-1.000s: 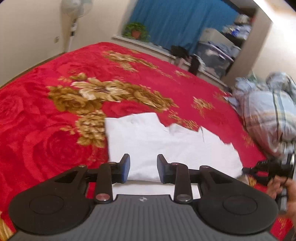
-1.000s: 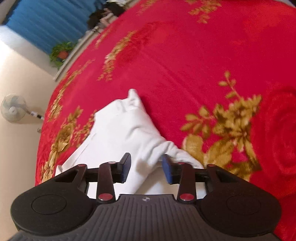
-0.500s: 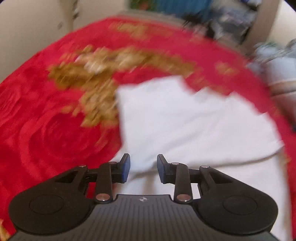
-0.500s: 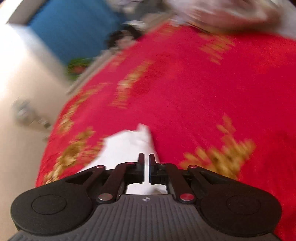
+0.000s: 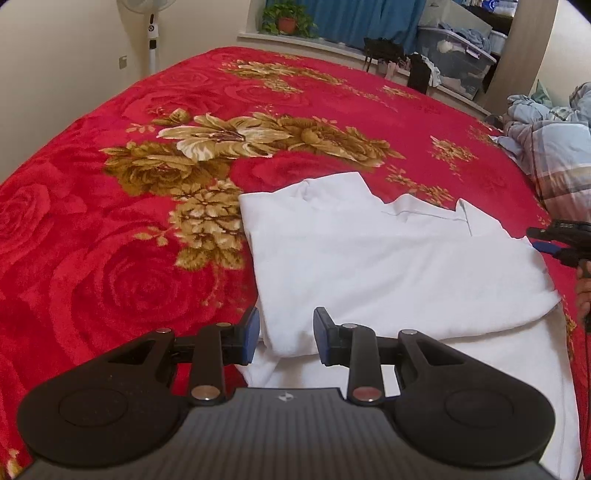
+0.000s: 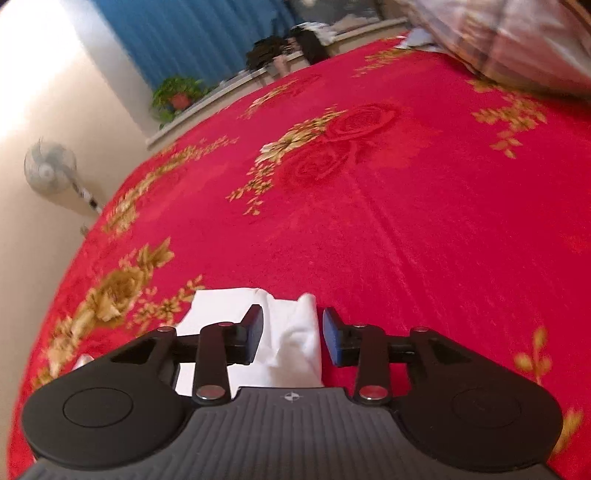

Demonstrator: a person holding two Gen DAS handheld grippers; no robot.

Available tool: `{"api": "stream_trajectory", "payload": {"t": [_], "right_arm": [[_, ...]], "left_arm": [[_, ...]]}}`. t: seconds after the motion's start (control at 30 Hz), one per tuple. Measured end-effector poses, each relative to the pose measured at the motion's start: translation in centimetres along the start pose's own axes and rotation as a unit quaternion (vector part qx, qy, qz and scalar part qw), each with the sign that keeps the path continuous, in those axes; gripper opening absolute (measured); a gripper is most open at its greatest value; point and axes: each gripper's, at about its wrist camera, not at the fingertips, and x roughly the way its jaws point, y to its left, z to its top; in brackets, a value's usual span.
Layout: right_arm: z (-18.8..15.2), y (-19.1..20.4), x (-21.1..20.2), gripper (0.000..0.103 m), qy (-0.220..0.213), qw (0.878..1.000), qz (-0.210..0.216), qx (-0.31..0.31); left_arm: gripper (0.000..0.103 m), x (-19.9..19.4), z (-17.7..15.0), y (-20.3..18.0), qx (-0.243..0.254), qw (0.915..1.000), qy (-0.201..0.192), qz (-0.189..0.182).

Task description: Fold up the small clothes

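A white garment (image 5: 388,266) lies partly folded on the red flowered blanket (image 5: 110,258). My left gripper (image 5: 286,339) hovers low over the garment's near left corner. Its jaws stand apart, with a folded edge of cloth lying between the pads, which do not press on it. At the right edge of the left wrist view, my right gripper (image 5: 532,239) sits just off the garment's right corner, with a hand (image 5: 583,295) behind it. In the right wrist view the right gripper (image 6: 293,336) is opening. A bunched end of the white garment (image 6: 291,332) lies loose between its pads.
A heap of plaid bedding (image 5: 554,147) lies at the blanket's far right, also seen as plaid bedding (image 6: 517,44). Beyond the bed stand a fan (image 5: 151,22), a potted plant (image 5: 286,22) and a storage box (image 5: 454,62). Open blanket stretches left of the garment.
The right jaws, nearly together half a second ago, now stand apart, and that view has rolled and swung across the blanket. The left gripper has come down closer to the garment.
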Motion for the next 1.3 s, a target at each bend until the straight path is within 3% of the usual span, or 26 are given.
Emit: {"api": "stream_trajectory", "payload": {"t": [0.13, 0.17, 0.2, 0.3, 0.4, 0.43, 0.53, 0.63, 0.73, 0.77, 0.8, 0.87, 0.9, 0.93, 1.0, 1.03, 1.07, 1.1, 1.17, 1.23, 1.3], "right_arm": [[-0.4, 1.0, 2.7, 0.034, 0.036, 0.996, -0.027, -0.075], [-0.4, 1.0, 2.9, 0.025, 0.033, 0.996, -0.031, -0.081], [-0.3, 0.7, 2.9, 0.004, 0.023, 0.996, -0.034, -0.079], [0.8, -2.2, 1.7, 0.0, -0.031, 0.999, -0.032, 0.008], [1.3, -4.9, 0.8, 0.0, -0.077, 0.99, -0.097, 0.066], [1.5, -6.0, 0.5, 0.001, -0.081, 0.988, -0.099, 0.092], [1.5, -7.0, -0.3, 0.003, -0.067, 0.991, -0.029, 0.115], [1.3, -5.3, -1.4, 0.011, -0.052, 0.995, 0.059, 0.065], [0.3, -3.6, -2.2, 0.022, 0.006, 0.989, 0.149, 0.014], [-0.2, -2.8, -2.4, 0.024, 0.031, 0.987, 0.159, -0.012], [-0.9, -2.0, -2.4, 0.024, 0.057, 0.985, 0.155, -0.046], [-2.8, -1.0, -1.9, 0.02, 0.11, 0.984, 0.075, -0.119], [-3.4, -1.1, -1.6, 0.005, 0.126, 0.983, 0.034, -0.13], [-3.6, -1.4, -2.1, 0.004, 0.116, 0.986, 0.025, -0.12], [-3.1, -1.4, -3.6, 0.006, 0.1, 0.992, 0.022, -0.079], [-3.1, -1.3, -4.7, 0.013, 0.079, 0.994, 0.031, -0.069], [-3.4, -1.1, -5.7, 0.014, 0.058, 0.995, 0.044, -0.069], [-4.0, -1.1, -5.9, 0.019, 0.063, 0.994, 0.042, -0.075], [-5.6, -1.6, -5.0, 0.018, 0.106, 0.99, 0.005, -0.095], [-6.2, -1.9, -6.5, 0.016, 0.093, 0.992, -0.005, -0.086], [-5.9, -1.6, -8.4, 0.022, 0.095, 0.992, -0.051, -0.063]], "left_arm": [[0.035, 0.2, 0.1, -0.3, 0.004, 1.0, -0.002, -0.006], [0.035, 0.3, 0.1, -0.3, 0.006, 1.0, -0.005, -0.006], [0.035, 0.3, 0.2, -0.3, 0.007, 0.9999, -0.008, -0.005], [0.035, 0.2, 0.3, -0.2, 0.005, 0.9998, -0.014, -0.01], [0.035, 0.0, 0.5, -0.1, 0.003, 0.9998, -0.017, -0.014], [0.035, 0.0, 0.5, 0.0, 0.002, 0.9997, -0.018, -0.015], [0.035, -0.2, 0.7, 0.0, 0.001, 0.9995, -0.02, -0.023], [0.035, -0.4, 0.7, -0.2, 0.006, 0.9992, -0.022, -0.033], [0.035, -0.4, 0.6, -0.3, 0.013, 0.999, -0.021, -0.038], [0.035, -0.3, 0.5, -0.3, 0.014, 0.9989, -0.02, -0.04], [0.035, -0.2, 0.5, -0.2, 0.014, 0.9988, -0.016, -0.043], [0.036, 0.3, 0.2, 0.0, 0.015, 0.9988, -0.007, -0.046], [0.036, 0.7, 0.0, 0.1, 0.018, 0.999, 0.003, -0.042], [0.036, 1.1, -0.2, 0.3, 0.02, 0.9991, 0.011, -0.035], [0.036, 1.4, -0.5, 0.7, 0.016, 0.9996, 0.015, -0.019], [0.036, 1.3, -0.6, 1.0, 0.013, 0.9996, 0.011, -0.021], [0.036, 1.2, -0.6, 1.1, 0.012, 0.9996, 0.007, -0.025], [0.036, 1.2, -0.7, 1.3, 0.013, 0.9996, 0.003, -0.027], [0.038, 1.9, -1.0, 1.6, 0.015, 0.9996, 0.014, -0.018], [0.051, 2.8, -1.5, 2.2, 0.01, 0.9993, 0.036, -0.004], [0.052, 2.1, -1.5, 2.4, 0.002, 0.9996, 0.028, 0.005]]}}
